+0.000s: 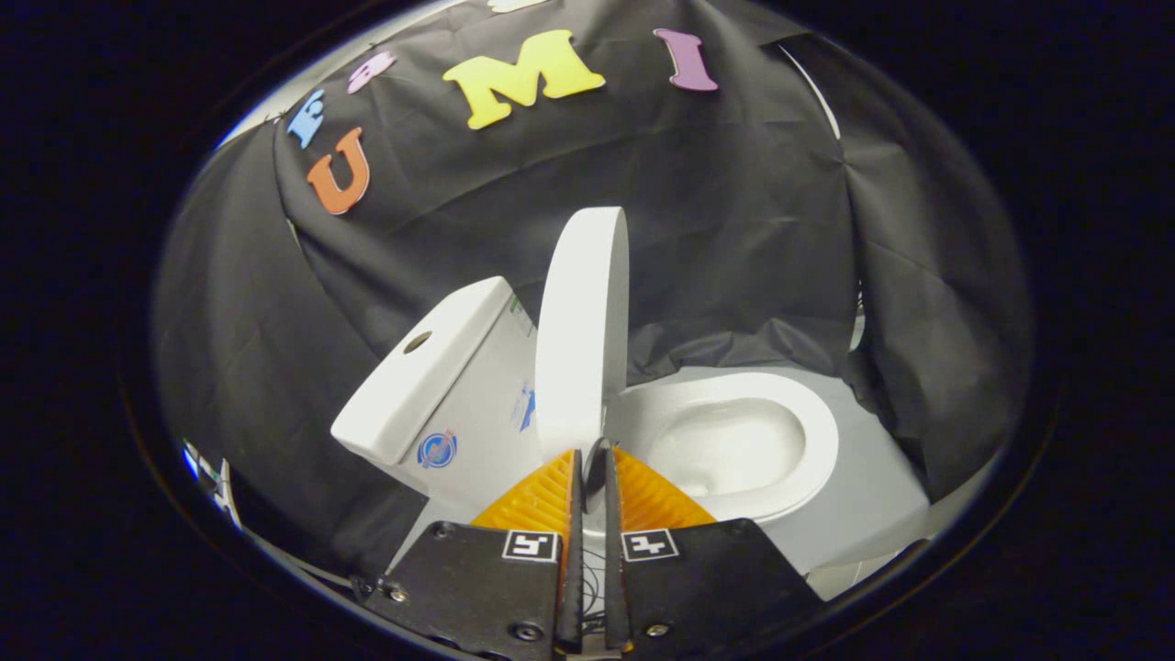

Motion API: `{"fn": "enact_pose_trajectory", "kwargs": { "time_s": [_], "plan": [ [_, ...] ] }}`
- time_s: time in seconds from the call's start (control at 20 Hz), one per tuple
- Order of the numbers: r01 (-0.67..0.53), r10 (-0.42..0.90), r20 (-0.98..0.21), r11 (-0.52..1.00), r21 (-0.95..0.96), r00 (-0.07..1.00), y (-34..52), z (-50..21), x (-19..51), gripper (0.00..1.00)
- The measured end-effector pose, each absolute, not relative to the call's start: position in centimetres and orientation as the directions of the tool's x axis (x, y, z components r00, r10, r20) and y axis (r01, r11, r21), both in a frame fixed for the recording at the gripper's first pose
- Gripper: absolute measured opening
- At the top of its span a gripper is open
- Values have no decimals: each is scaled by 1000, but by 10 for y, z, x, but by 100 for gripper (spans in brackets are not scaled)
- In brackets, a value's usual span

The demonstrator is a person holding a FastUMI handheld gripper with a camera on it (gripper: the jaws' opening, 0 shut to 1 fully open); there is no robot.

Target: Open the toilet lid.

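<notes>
The white plastic toilet lid (582,330) is stood upright beside the white ceramic cistern (431,386), its lower edge pinched between the gripper (590,462)'s narrowed jaws, apparently for steadying.

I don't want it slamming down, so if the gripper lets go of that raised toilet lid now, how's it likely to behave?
The lid looks like a stiff, smooth slab, so it would likely swing as one piece rather than flex. It stands about upright between the tank and the open bowl, so it could tip either way. The gripper is nearly closed at its lower edge, and the glossy surface could slip.
</notes>
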State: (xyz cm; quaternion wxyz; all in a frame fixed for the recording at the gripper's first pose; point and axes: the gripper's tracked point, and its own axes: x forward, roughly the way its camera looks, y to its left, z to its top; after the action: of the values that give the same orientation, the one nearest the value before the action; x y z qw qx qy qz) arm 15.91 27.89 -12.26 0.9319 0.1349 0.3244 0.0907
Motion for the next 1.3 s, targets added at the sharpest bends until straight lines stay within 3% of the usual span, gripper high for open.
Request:
{"fn": "enact_pose_trajectory", "kwargs": {
  "time_s": [1.3],
  "plan": [
    [-209,254,-594,967,145,764,369,-108,156,13]
  ]
}}
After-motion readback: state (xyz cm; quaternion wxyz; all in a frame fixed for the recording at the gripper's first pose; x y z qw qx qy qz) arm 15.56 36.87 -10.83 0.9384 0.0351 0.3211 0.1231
